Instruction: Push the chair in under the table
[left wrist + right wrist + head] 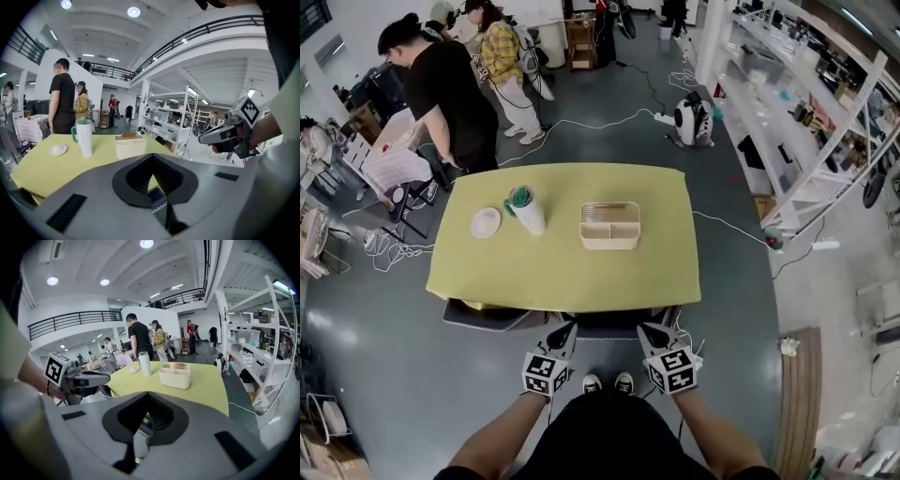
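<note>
The chair (614, 323) is dark and sits tucked under the near edge of the table (572, 277), which has a yellow-green cloth; only a strip of the chair shows between my two grippers. My left gripper (565, 331) and right gripper (649, 330) hover just over that strip, both pointing at the table edge. Each has its jaws pressed together with nothing between them. In the left gripper view the left gripper (151, 157) is shut, and dark blue fabric with white stitching (157, 200) shows below it. In the right gripper view the right gripper (147, 394) is shut too.
On the table stand a white tumbler (526, 212), a small plate (486, 222) and a beige divided box (609, 226). A second dark seat (487, 317) sticks out at the table's near left corner. People stand beyond the far left corner. Shelving (806, 112) lines the right, and cables cross the floor.
</note>
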`<state>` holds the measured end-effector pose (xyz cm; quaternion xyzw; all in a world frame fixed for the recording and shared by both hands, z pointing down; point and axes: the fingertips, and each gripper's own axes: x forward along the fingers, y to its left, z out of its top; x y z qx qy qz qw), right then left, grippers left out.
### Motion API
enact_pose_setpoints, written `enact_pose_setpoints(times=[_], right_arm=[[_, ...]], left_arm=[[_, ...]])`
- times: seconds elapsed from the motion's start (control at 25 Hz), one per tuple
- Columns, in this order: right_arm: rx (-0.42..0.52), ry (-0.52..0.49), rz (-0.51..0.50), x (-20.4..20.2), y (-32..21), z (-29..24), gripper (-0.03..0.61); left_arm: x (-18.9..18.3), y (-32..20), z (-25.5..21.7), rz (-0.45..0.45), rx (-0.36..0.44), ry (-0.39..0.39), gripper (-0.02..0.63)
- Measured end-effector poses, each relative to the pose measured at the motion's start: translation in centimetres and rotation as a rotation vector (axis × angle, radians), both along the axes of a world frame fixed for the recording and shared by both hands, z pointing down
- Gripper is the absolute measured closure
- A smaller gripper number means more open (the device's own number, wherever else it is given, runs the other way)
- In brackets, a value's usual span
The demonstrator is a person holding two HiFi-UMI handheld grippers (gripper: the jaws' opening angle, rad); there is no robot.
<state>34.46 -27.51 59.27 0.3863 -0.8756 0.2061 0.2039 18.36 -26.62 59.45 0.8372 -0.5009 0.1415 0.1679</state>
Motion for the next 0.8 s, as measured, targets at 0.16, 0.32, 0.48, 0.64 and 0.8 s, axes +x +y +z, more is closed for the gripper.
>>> enact_pose_setpoints(times=[0.16,0.32,0.48,0.64,0.8], right_arm=[[0.049,-0.011,0.026,-0.3,0.0,-3.2,0.565],[0.106,-0.024,0.048,-0.8,-1.0,-6.4,0.565],[0.139,-0.06,0.08,-0.9,-1.9,-9.7,0.565],[0.192,-0.09,0.095,-0.9,-2.6,-13.0,0.566],[0.25,-0.107,0.099,-0.8,-3.2,-16.2,0.565]], left_arm=[[0.0,0.1,-3.6,0.012,0.054,0.027,0.606],[0.0,-0.7,-7.7,0.028,0.135,0.047,0.606],[0.0,-1.3,-11.4,0.036,0.191,0.054,0.606],[-0.2,-1.6,-14.1,0.033,0.226,0.077,0.606],[-0.6,-2.2,-16.6,0.01,0.238,0.092,0.606]])
